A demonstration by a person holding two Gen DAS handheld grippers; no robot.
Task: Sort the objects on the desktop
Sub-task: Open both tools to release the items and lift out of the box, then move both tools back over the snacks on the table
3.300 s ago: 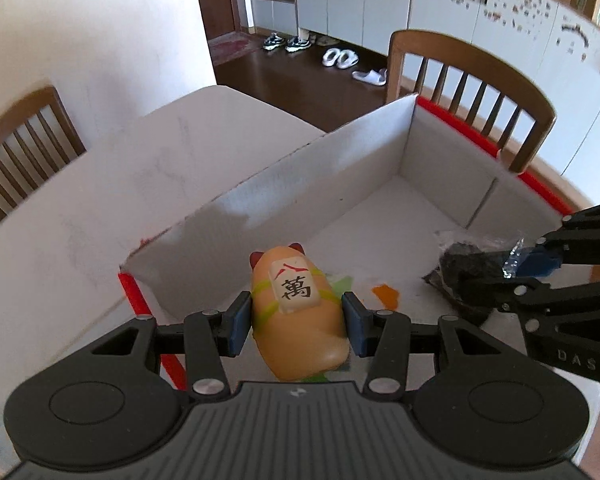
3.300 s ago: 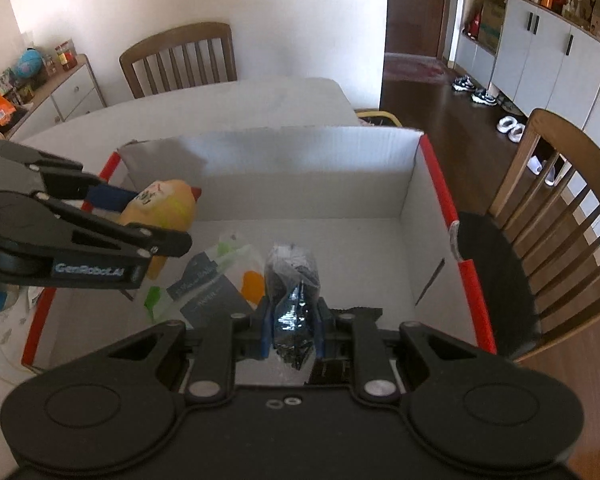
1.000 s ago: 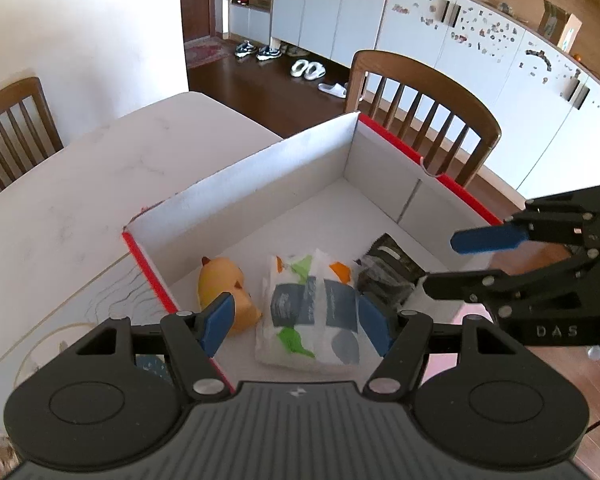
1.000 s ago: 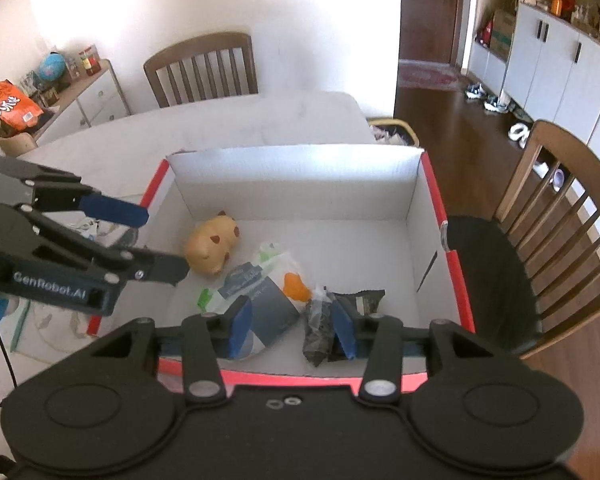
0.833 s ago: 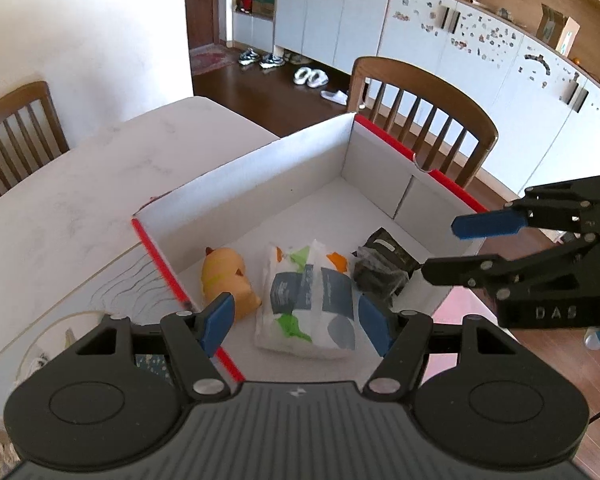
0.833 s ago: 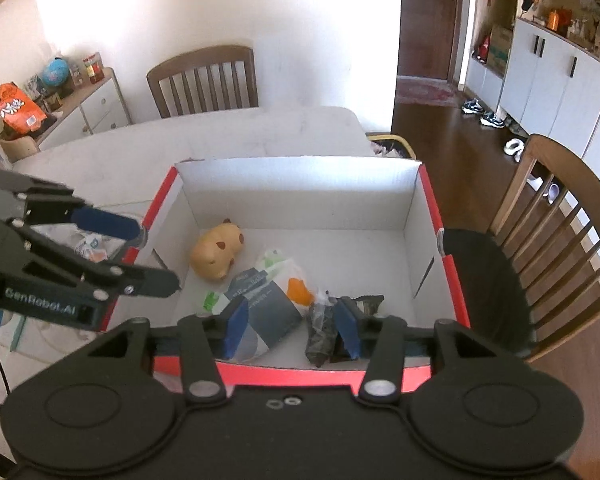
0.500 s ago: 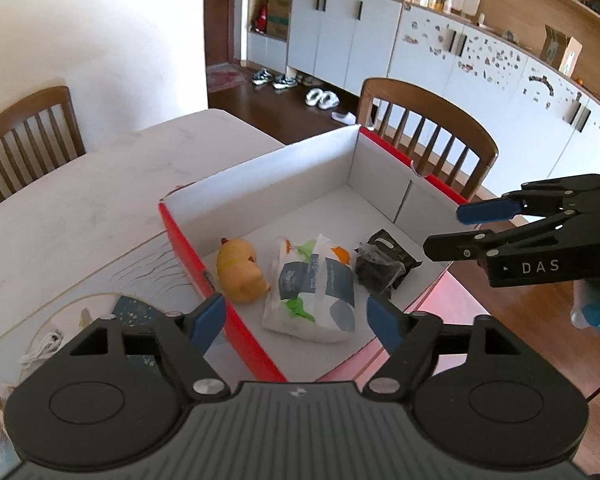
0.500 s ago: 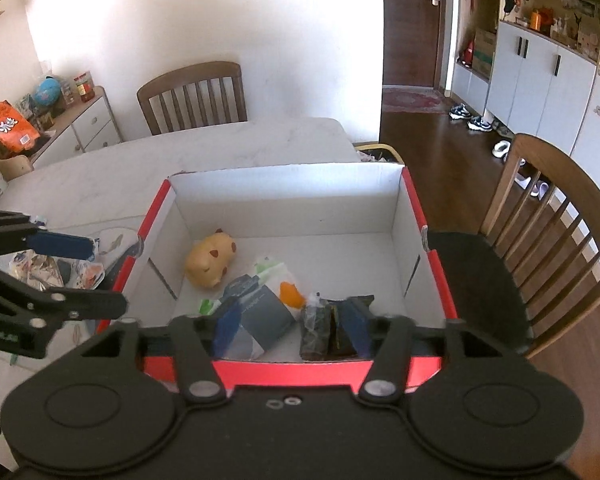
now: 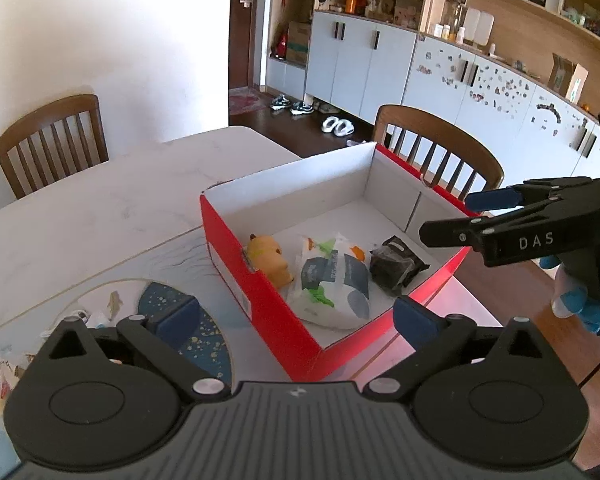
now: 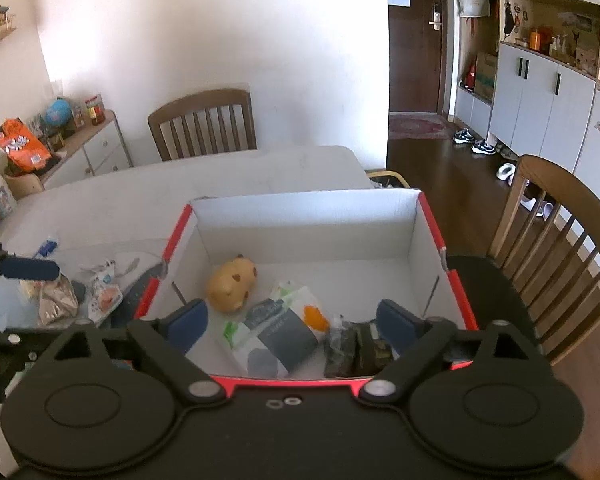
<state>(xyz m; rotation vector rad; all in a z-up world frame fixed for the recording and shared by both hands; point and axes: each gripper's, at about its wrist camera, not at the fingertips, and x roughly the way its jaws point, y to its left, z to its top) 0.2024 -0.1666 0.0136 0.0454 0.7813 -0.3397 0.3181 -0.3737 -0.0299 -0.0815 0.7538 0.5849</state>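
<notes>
Box: the red box [image 10: 436,236] sits on the desk [image 9: 100,208] with three things already in it, a toy [image 10: 232,283], a white pack [image 10: 278,330] and a dark packet [image 10: 356,350].
Left fingers: your left gripper [image 9: 296,314] is spreading its fingers, with nothing between them; it sits back over the box's near corner.
Right fingers: your right gripper [image 10: 290,318] is also opening and empty, hanging over the near rim of the box (the dark packet lies below it, not touched).
What is left: loose wrappers [image 10: 100,292] and a crumpled bag [image 10: 56,298] lie on the desk outside the box's left wall, on the printed mat [image 9: 180,320].
Which way: from your left fingers, these things lie down and to the left, well clear of the box; from your right fingers, they are across the left wall of the box.
Nearer hand: your left hand is the nearer one, I judge, and the right would have to cross the box.
Long axis: the bag is too crumpled to read an axis; the flat wrappers are too small to tell.
Caution: the left wall stands between the pile and the box, so lift anything over it.
</notes>
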